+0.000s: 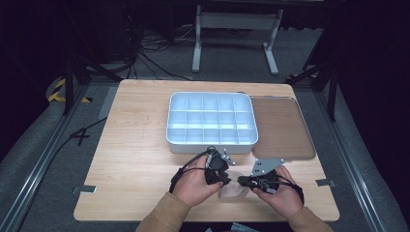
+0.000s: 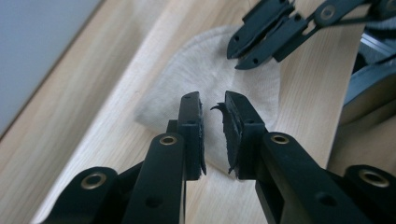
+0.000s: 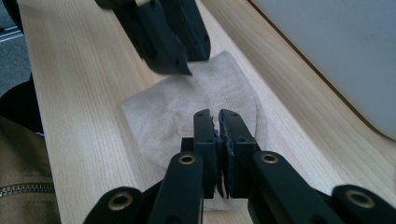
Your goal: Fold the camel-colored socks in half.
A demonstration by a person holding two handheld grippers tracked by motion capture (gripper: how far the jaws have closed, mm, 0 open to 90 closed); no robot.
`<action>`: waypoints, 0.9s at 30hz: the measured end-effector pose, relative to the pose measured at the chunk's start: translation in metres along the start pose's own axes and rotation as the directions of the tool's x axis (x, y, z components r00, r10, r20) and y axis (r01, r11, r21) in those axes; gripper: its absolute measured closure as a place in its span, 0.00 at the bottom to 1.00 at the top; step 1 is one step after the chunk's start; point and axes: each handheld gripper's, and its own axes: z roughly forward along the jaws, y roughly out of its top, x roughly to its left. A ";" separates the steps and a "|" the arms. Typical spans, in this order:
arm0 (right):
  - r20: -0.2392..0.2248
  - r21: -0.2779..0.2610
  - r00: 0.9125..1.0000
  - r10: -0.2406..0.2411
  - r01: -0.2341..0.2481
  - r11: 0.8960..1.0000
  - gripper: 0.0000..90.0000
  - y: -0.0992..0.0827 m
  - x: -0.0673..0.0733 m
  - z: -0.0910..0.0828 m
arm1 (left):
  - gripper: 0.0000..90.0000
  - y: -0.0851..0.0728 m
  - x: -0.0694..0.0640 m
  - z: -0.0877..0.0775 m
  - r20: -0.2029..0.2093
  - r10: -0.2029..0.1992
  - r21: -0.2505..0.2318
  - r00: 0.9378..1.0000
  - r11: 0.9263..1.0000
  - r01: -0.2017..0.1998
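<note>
Our right gripper (image 3: 219, 114) has its jaws closed, apparently pinching the beige cloth (image 3: 187, 107); our left gripper (image 2: 213, 100) hangs over it, jaws a little apart, gripping nothing. The cloth lies flat on the tabletop (image 1: 135, 145), near the white compartment tray (image 1: 211, 118).

One cloth (image 1: 235, 190), one organizer box (image 1: 211, 121), one tray (image 1: 282, 126).

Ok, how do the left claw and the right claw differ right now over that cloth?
The left claw has its jaws slightly apart, with the cloth showing through the gap. The right claw has its jaws all but together. In the high view, the left claw reaches the cloth from the left and the right claw from the right. I cannot tell whether either is pinching the fabric. Both are black and low over the same beige cloth.
</note>
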 end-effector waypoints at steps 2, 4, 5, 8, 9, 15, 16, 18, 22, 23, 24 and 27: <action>0.003 0.002 1.000 0.000 0.000 1.000 0.95 -0.002 -0.001 0.000 | 0.85 0.000 0.001 0.006 -0.006 0.028 0.025 1.000 0.999 -0.028; 0.002 0.005 1.000 0.000 0.000 1.000 0.95 -0.004 -0.001 0.001 | 0.83 0.000 0.001 0.011 -0.006 0.048 0.033 0.999 0.998 -0.048; 0.000 0.004 1.000 0.002 -0.002 1.000 0.94 -0.005 -0.001 0.001 | 0.82 0.000 0.001 0.012 0.001 0.047 0.043 0.999 0.998 -0.047; 0.003 0.012 1.000 0.006 -0.006 1.000 0.93 -0.008 -0.001 0.002 | 0.76 0.000 0.001 0.014 0.000 0.067 0.050 0.998 0.997 -0.067; 0.003 0.015 1.000 0.004 -0.004 1.000 0.93 -0.009 -0.002 0.003 | 0.73 0.000 0.001 0.017 0.003 0.084 0.049 0.996 0.995 -0.084; -0.003 0.023 1.000 -0.003 0.003 1.000 0.85 -0.012 -0.002 0.004 | 0.63 0.000 -0.002 0.020 0.014 0.088 0.075 0.996 0.993 -0.089; -0.006 0.022 1.000 -0.004 0.004 1.000 0.84 -0.013 -0.002 0.004 | 0.62 0.000 -0.002 0.020 0.015 0.087 0.079 0.996 0.993 -0.088; -0.007 0.028 1.000 -0.002 0.002 1.000 0.81 -0.014 -0.003 0.004 | 0.59 0.000 -0.002 0.020 0.017 0.099 0.095 0.995 0.990 -0.101; -0.014 0.044 1.000 -0.009 0.010 0.999 0.71 -0.017 -0.003 0.007 | 0.55 -0.001 -0.003 0.022 0.020 0.106 0.115 0.994 0.988 -0.107; -0.017 0.047 1.000 -0.006 0.007 0.999 0.68 -0.017 -0.003 0.008 | 0.54 -0.002 -0.003 0.024 0.013 0.105 0.111 0.994 0.988 -0.106; -0.014 0.048 1.000 -0.005 0.006 0.999 0.66 -0.019 -0.004 0.009 | 0.52 -0.002 -0.003 0.024 0.015 0.104 0.116 0.994 0.988 -0.105; -0.006 0.053 1.000 -0.002 0.003 0.999 0.63 -0.022 -0.004 0.011 | 0.51 -0.003 -0.003 0.025 0.022 0.100 0.124 0.995 0.987 -0.102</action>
